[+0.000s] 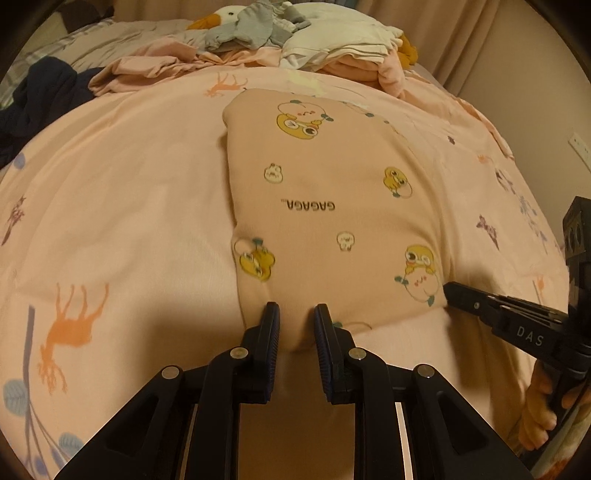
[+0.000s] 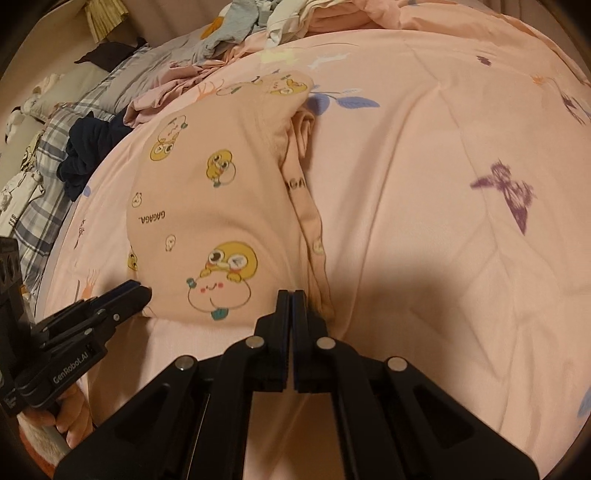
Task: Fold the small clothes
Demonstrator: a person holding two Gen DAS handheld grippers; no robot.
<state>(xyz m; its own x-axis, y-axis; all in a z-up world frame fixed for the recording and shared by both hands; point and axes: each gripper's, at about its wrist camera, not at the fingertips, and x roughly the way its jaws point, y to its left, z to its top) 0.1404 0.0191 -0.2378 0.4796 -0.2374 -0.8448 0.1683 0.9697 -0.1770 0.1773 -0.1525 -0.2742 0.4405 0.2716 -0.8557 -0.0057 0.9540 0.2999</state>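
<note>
Lying partly folded on a pink animal-print quilt [image 1: 129, 192]: one small peach cotton garment with yellow duck print [image 1: 332, 192]. Left gripper [image 1: 295, 314], jaws parted, straddles the garment's near hem. Right gripper [image 2: 291, 297], jaws pressed together at its near right corner; whether cloth is pinched, cannot tell. Beyond the garment: heap of unfolded laundry [image 1: 258, 33]. Risk: soft layers slipping apart if only the top ply is caught.

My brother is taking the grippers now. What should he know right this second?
Left gripper: open, fingers straddling the near hem of the pink cartoon-print garment.
Right gripper: shut at the garment's near right corner; whether it pinches cloth is unclear.
The garment lies flat on the pink bedspread, sides apparently folded in.
Left: probably fold it end to end. The clothes pile at the far edge waits.
</note>
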